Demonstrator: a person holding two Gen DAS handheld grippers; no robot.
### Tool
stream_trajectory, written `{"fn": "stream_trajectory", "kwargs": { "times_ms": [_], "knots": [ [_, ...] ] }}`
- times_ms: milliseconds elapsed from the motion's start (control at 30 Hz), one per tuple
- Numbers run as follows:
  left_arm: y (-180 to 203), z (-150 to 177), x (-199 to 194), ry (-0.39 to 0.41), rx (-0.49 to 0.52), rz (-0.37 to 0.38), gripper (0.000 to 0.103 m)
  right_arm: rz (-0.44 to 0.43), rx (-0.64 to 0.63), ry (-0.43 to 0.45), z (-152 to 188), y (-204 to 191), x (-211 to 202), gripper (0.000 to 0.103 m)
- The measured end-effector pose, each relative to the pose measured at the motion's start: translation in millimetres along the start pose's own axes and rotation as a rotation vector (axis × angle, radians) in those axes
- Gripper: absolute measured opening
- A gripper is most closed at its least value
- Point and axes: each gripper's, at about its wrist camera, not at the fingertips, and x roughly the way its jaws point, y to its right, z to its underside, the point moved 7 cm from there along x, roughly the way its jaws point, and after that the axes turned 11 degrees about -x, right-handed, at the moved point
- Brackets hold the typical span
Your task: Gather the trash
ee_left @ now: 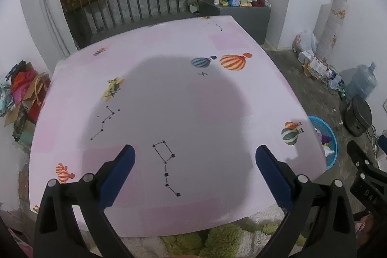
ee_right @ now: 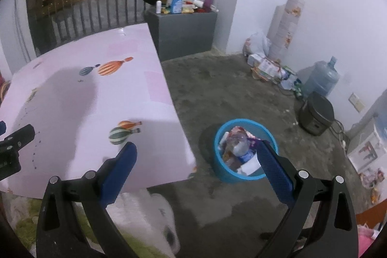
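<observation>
A round blue bin (ee_right: 226, 173) stands on the floor just right of the table's near corner. It holds a crushed clear bottle (ee_right: 238, 144), wrappers and white paper. The same bin (ee_left: 331, 137) peeks out past the table's right edge in the left wrist view. My right gripper (ee_right: 197, 149) is open and empty, above the table corner and the bin. My left gripper (ee_left: 194, 152) is open and empty over the near part of the pink table (ee_left: 169, 93), which bears only printed balloons and star patterns. The right gripper (ee_left: 362, 166) shows at the far right of the left wrist view.
A grey cabinet (ee_right: 183, 33) with a blue detergent bottle (ee_right: 177, 1) stands behind the table. By the right wall are bags and boxes (ee_right: 268, 67), a water jug (ee_right: 321, 79) and a dark cooker (ee_right: 315, 113). A fluffy white and green sleeve (ee_right: 145, 219) is below the grippers.
</observation>
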Motion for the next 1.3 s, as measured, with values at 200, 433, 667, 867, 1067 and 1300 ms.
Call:
{"fn": "stream_trajectory", "kwargs": {
  "times_ms": [200, 433, 667, 867, 1067, 1300],
  "knots": [
    [3.2, -3.1, 3.8, -0.002, -0.018, 0.004, 0.098, 0.003, 0.002, -0.012, 2.4, 2.8, 6.0, 0.095],
    [2.9, -4.2, 7.4, -0.015, -0.026, 0.004, 0.098, 0.001, -0.001, -0.027, 2.0, 0.9, 10.8, 0.095],
    [6.4, -5.0, 9.6, -0.022, -0.024, 0.021, 0.098, 0.007, 0.002, -0.021, 2.7, -0.2, 9.3, 0.095],
    [10.2, -5.3, 9.4, -0.030, -0.019, 0.033, 0.098, 0.020, 0.006, -0.017, 1.2, 3.5, 6.9, 0.095],
    [15.1, -8.6, 4.4, -0.011, -0.016, 0.061, 0.098, 0.034, 0.003, -0.013, 0.6, 6.1, 2.3, 0.095],
    [19.2, -11.3, 2.1, -0.002, -0.008, 0.074, 0.098, 0.053, 0.004, -0.013, 0.6, 13.4, -0.8, 0.095]
  ]
}}
